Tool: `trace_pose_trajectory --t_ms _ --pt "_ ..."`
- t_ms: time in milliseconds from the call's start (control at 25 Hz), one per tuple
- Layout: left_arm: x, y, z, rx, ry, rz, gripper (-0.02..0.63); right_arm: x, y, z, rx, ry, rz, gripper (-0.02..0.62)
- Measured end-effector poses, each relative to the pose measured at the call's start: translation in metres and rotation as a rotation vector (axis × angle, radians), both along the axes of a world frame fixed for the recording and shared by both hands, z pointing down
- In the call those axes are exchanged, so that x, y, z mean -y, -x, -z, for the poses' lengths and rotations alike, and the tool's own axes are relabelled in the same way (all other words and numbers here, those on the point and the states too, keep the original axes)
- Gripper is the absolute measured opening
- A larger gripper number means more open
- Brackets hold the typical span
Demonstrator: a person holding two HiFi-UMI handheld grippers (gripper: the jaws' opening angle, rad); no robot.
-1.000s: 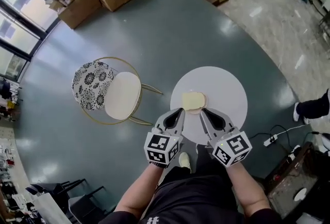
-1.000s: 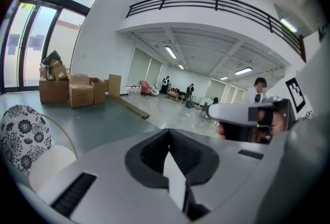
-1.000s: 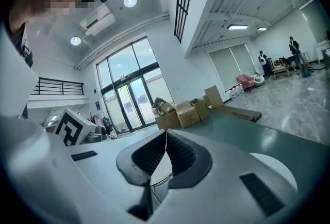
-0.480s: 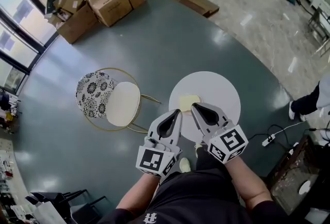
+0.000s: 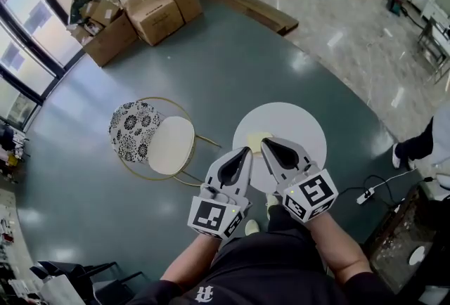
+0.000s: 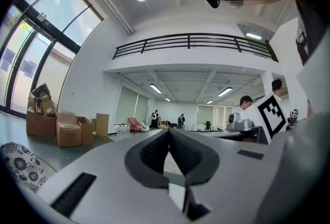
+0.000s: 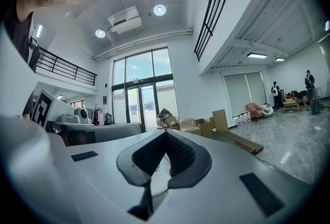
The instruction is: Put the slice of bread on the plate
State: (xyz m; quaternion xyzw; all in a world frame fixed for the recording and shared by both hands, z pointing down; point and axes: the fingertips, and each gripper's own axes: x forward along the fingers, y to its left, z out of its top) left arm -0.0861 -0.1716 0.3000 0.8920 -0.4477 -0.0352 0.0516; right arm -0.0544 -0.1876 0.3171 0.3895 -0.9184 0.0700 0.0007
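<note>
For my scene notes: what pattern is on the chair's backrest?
The chair backrest has a black-and-white floral print, clearest in the head view.

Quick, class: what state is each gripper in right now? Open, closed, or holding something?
Left gripper: closed, nothing between its jaws.
Right gripper: closed, nothing between its jaws.

Nothing legible: the white marker cube [image 5: 211,216] behind each claw's jaws shows only black square patterns; the black shirt's white emblem [image 5: 204,294] is too small.
</note>
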Motion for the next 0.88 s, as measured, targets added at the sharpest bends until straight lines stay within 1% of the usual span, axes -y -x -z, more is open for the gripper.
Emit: trace_pose_trajectory --t_ms 360,880 --pt "-0.01 0.006 0.01 -0.01 -0.024 0.006 0.006 -0.01 0.006 0.009 0.006 -0.005 0.002 0.005" --pt "-0.013 0.011 0.006 -0.019 -0.016 0.009 0.006 -0.015 0.015 0.004 -0.006 -0.007 0.018 0.005"
